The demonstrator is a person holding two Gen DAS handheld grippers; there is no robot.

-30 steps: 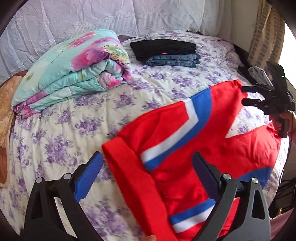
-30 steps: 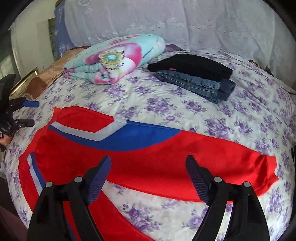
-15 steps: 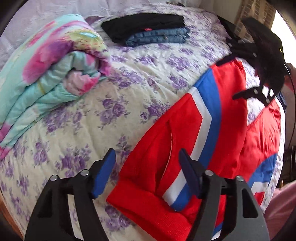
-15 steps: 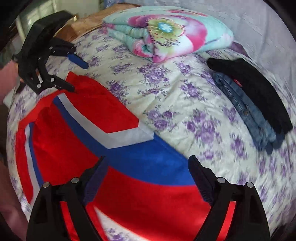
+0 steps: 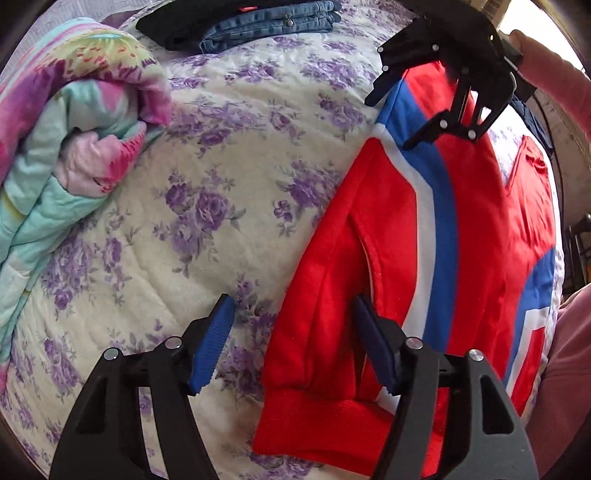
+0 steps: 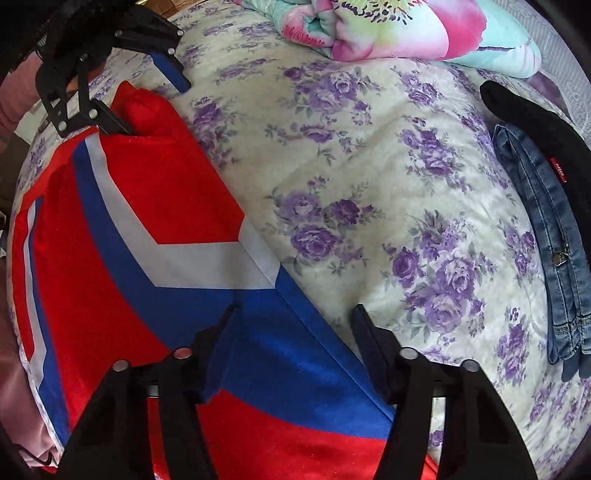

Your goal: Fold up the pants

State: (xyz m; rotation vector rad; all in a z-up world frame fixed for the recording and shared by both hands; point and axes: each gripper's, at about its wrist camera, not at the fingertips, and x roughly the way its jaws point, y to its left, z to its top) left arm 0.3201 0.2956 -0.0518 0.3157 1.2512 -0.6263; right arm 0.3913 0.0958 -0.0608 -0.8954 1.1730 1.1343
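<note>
Red pants [image 5: 480, 221] with blue and white stripes lie spread flat on the flowered bedspread [image 5: 221, 184]. My left gripper [image 5: 293, 347] points down over the waistband corner. One blue pad rests on the bedspread and the other on the red cloth; the jaws stand apart and the cloth is not pinched. My right gripper [image 6: 293, 332] hovers over the far edge of the pants [image 6: 166, 184] at the blue band. Its jaws are closing with that edge between them, pads clear of the fabric. Each view shows the other gripper [image 5: 388, 122] [image 6: 155, 107] further along the same edge.
A folded floral quilt [image 5: 74, 129] lies at the far left of the bed. Folded jeans [image 5: 266, 26] and a black garment [image 5: 177, 26] are stacked at the back. A person's pink sleeve [image 5: 561, 74] shows at the right edge.
Both grippers tipped downward and came closer to the pants' far edge, the left at the waistband corner, the right at the blue band. Both pairs of jaws narrowed.
</note>
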